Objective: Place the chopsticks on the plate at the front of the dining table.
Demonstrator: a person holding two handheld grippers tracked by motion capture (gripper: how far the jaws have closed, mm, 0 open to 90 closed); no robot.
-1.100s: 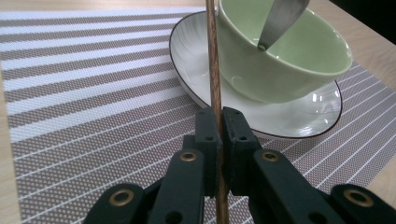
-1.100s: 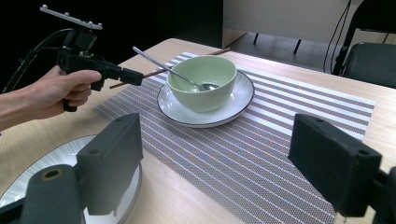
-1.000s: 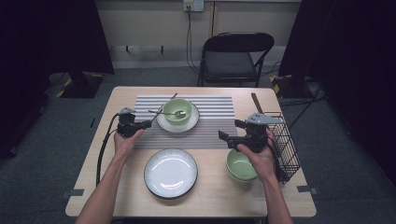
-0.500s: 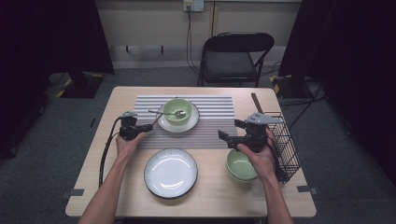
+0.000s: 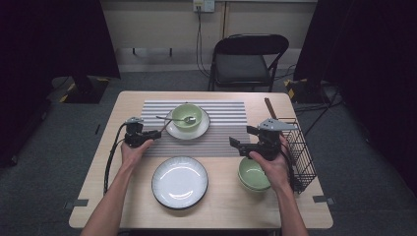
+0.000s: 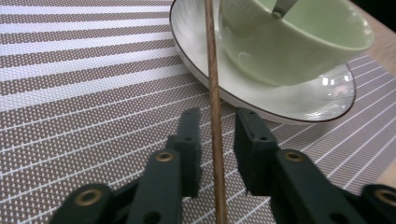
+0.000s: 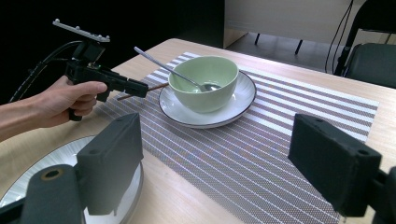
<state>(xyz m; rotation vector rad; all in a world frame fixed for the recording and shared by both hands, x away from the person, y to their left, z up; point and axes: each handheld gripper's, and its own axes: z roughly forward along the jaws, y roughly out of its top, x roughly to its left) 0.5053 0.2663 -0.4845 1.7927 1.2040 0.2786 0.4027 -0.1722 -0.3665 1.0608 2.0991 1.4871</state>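
1. Lying between the jaws of the left gripper (image 6: 217, 140), a thin brown wooden stick (image 6: 212, 93) runs straight across the striped placemat (image 6: 70, 93) up to the rim of the white saucer (image 6: 299, 100); the jaws have just been opening and now stand slightly apart, with a gap on each side of the stick, so they do not press on it.
2. In the right gripper view, that stick (image 7: 140, 92) pokes out from the left gripper (image 7: 133, 88) toward the saucer, its far end at the rim.
3. The right gripper (image 5: 243, 140) hangs over the placemat's near right part, its jaws wide apart with nothing between them.
4. Counting from near to far: one white plate (image 5: 179, 182) with a dark rim, one empty green bowl (image 5: 253, 174) under the right hand, one wire basket (image 5: 300, 152), one green bowl (image 5: 187, 115) on the saucer holding one metal spoon (image 5: 174, 119), and one black folding chair (image 5: 246, 64).
5. No brand, label or writing can be read.
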